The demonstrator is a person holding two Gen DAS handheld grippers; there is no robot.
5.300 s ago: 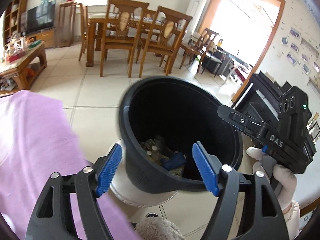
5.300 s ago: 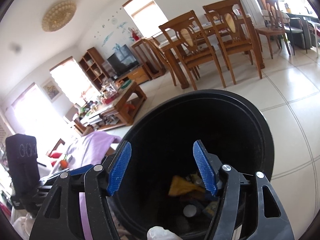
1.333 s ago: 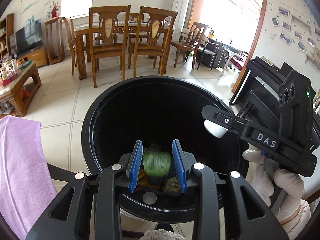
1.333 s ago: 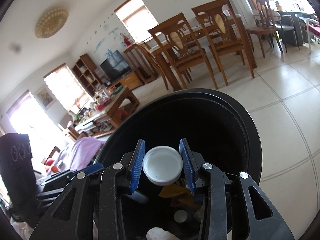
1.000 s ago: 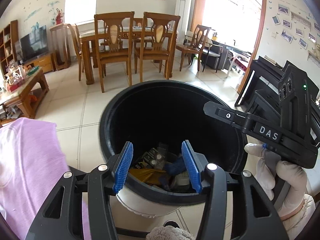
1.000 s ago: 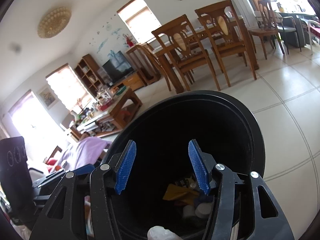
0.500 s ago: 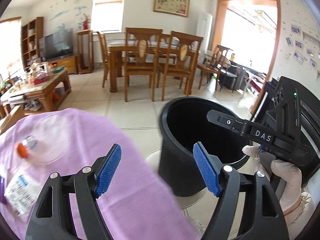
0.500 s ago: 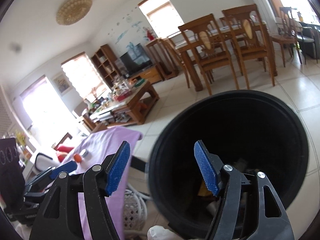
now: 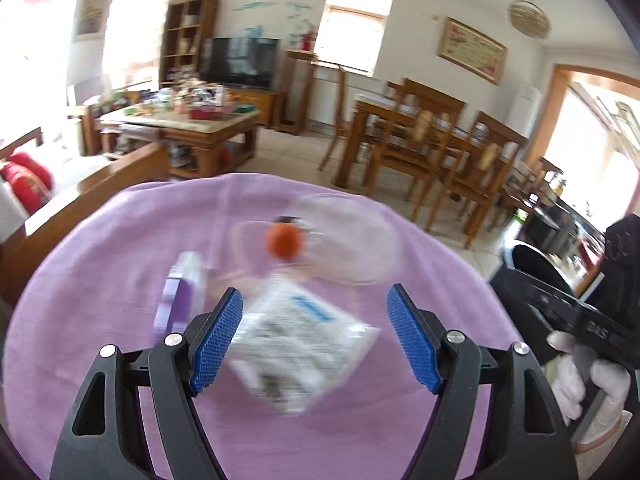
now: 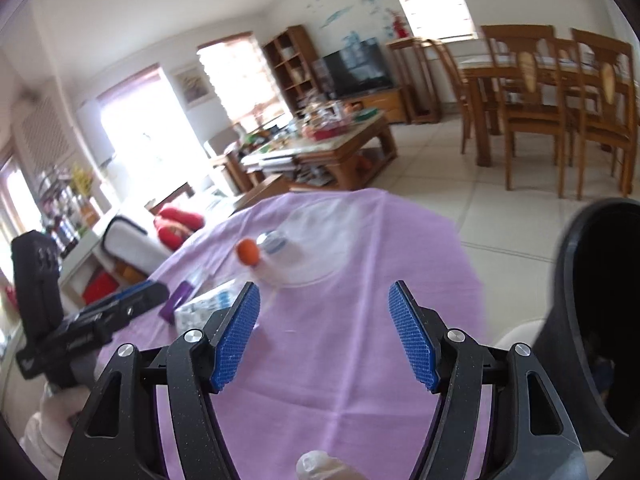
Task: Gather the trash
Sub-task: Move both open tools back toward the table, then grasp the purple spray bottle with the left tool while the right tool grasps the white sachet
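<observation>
Left wrist view first: the left gripper [image 9: 315, 338] hangs over a table draped in a purple cloth [image 9: 120, 240], its blue pads spread wide and nothing caught between them. Right beneath that gap lies a white printed packet [image 9: 302, 346], flat on the cloth, crinkly, with dark text and a blue stripe, smeared by motion blur. Beside it, towards the left, sits a small purple-and-white pack [image 9: 182, 292], also blurred. Farther back lies a clear plastic bottle [image 9: 344, 244] on its side, orange cap [image 9: 283, 242] facing the camera, its body almost see-through against the cloth.

Over to the right wrist view: the right gripper [image 10: 324, 334] has its jaws apart too, empty, above bare purple cloth [image 10: 360, 380]. The bottle [image 10: 304, 248] and its orange cap [image 10: 247, 251] lie ahead of the pads, the white packet [image 10: 208, 306] and the purple pack [image 10: 176, 300] to the left. At the right edge stands the black bin [image 10: 560, 320], off the table, its dark mouth showing a little rubbish inside. A gloved hand [image 9: 580, 380] grips the right gripper's handle at the edge of the left view.
</observation>
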